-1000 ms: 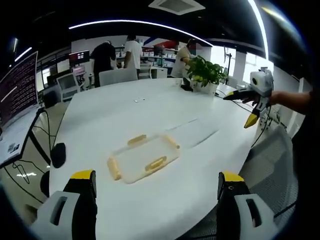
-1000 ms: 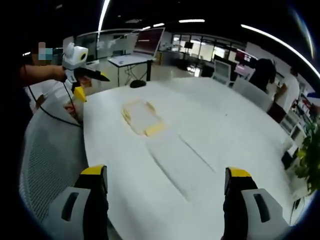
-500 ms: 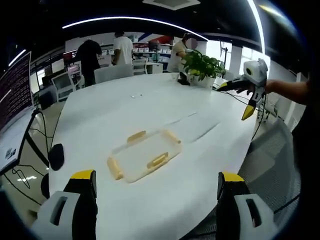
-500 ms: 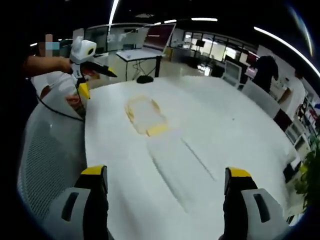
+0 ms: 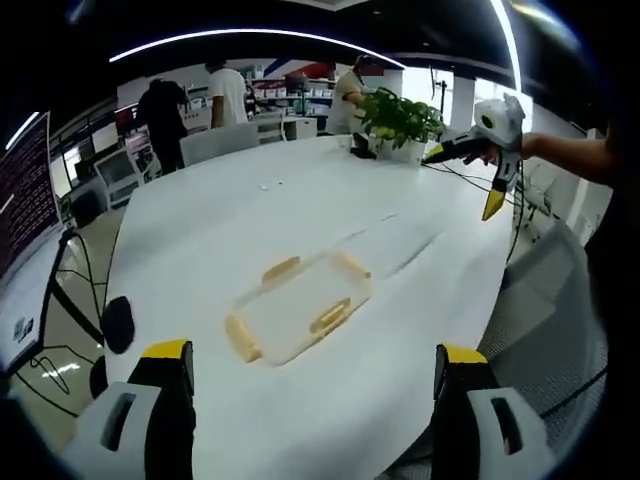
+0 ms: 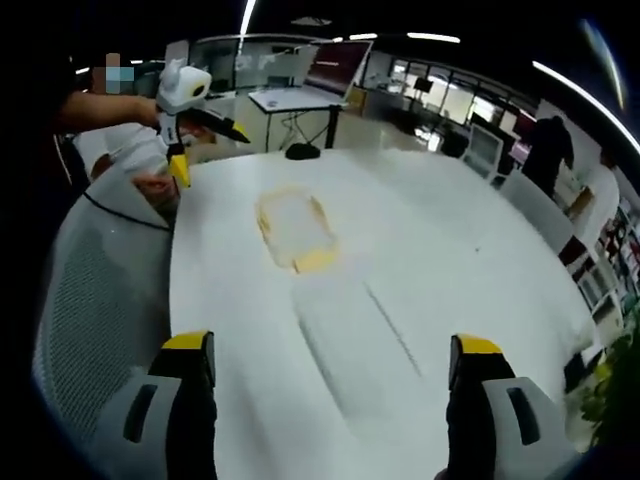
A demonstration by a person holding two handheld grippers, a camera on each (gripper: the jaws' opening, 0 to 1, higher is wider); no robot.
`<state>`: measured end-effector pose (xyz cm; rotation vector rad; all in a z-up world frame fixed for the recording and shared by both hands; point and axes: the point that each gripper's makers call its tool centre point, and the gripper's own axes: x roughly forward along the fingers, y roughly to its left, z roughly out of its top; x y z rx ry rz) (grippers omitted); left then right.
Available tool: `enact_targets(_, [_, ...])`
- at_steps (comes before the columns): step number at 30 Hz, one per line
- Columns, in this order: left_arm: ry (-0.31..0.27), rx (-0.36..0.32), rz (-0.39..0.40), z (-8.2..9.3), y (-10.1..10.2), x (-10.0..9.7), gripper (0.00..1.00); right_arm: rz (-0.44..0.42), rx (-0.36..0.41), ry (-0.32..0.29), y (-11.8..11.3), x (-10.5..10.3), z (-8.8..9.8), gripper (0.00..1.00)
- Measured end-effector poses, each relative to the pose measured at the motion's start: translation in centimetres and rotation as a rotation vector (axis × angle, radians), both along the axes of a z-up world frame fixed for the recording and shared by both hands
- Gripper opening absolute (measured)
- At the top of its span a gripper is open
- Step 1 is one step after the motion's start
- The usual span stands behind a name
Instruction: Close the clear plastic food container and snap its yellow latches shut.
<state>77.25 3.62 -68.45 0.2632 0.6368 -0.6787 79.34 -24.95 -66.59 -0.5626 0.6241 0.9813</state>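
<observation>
The clear plastic food container (image 5: 296, 311) lies flat on the white table (image 5: 240, 215), with yellow latches (image 5: 331, 316) along its edges. In the right gripper view the container (image 6: 293, 222) sits mid-table, and a faint clear lid (image 6: 350, 335) lies just nearer than it. My left gripper (image 5: 312, 352) hovers open over the table's near edge, well short of the container. My right gripper (image 6: 330, 343) is open too, above the lid. Each gripper shows in the other's view, held in the air off the table edge with jaws apart: the right gripper (image 5: 462, 182) and the left gripper (image 6: 212, 150).
A potted plant (image 5: 401, 120) stands at the table's far end, with people (image 5: 226, 95) and chairs behind it. A black mouse-like object (image 5: 118, 322) sits at the left edge. A grey mesh chair (image 6: 100, 290) is beside the table. A desk with a monitor (image 6: 335, 68) stands beyond.
Both cameras have shifted a little, so the container sits slightly differently in each view. Nothing on the table has moved, and both grippers stay open in the air.
</observation>
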Motion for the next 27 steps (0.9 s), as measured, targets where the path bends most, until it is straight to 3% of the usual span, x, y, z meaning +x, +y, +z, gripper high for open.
enact_targets(12, [0.002, 0.045, -0.07, 0.0, 0.1, 1.5, 0.96, 0.085, -0.046, 0.031, 1.5, 1.5, 0.0, 0.92])
enact_targets(27, [0.025, 0.15, -0.191, -1.1, 0.7, 3.3, 0.94, 0.187, -0.112, 0.062, 4.3, 3.2, -0.5, 0.87])
